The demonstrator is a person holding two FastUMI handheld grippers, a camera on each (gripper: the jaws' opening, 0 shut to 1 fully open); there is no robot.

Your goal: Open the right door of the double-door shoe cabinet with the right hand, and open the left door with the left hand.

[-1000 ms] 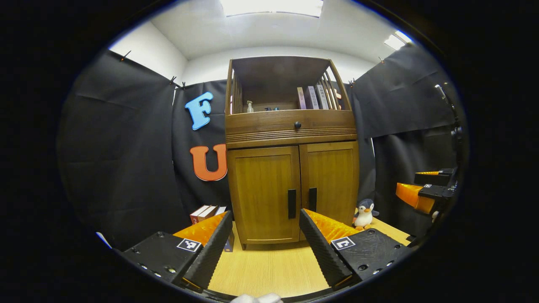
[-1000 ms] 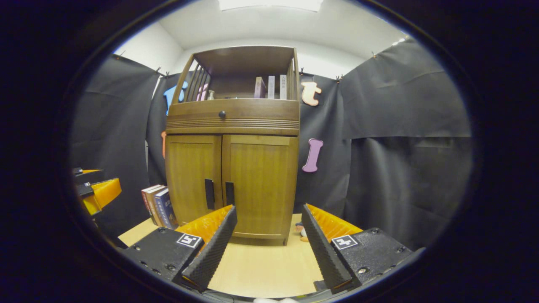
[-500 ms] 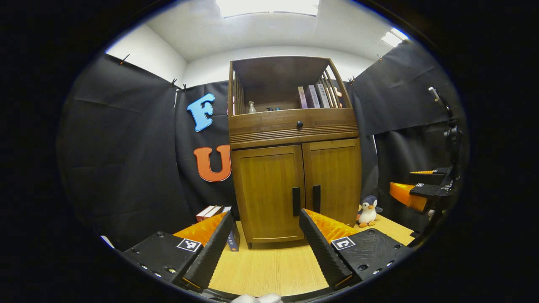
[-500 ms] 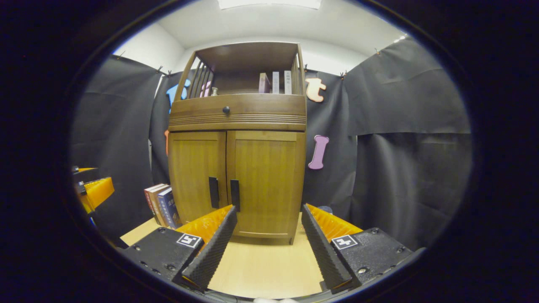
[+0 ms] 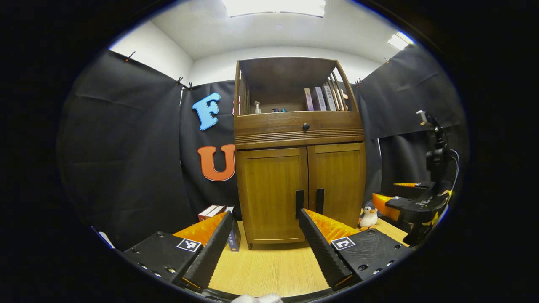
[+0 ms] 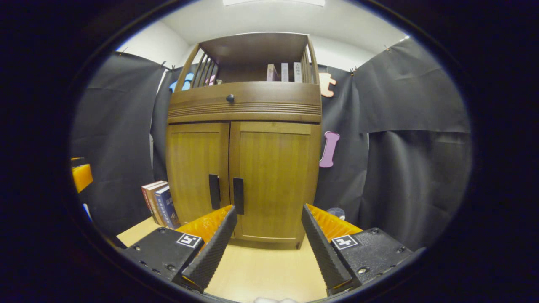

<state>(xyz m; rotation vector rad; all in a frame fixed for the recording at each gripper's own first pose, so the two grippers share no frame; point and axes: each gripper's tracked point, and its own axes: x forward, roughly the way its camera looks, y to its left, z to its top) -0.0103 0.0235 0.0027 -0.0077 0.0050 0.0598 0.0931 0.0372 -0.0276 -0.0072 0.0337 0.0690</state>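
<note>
Both doors shut, nothing opened yet

The cabinet (image 6: 242, 168) stood on the surface (image 6: 269, 273) ahead of both tools, its right door (image 6: 276, 181) and left door (image 5: 271, 195) closed. The right tool (image 6: 267, 225) was spread wide and empty, the right handle (image 6: 238, 195) just beyond its left finger. The left tool (image 5: 265, 229) was also wide and empty, the left handle (image 5: 299, 204) ahead of it. Both pulls remained to be done
</note>
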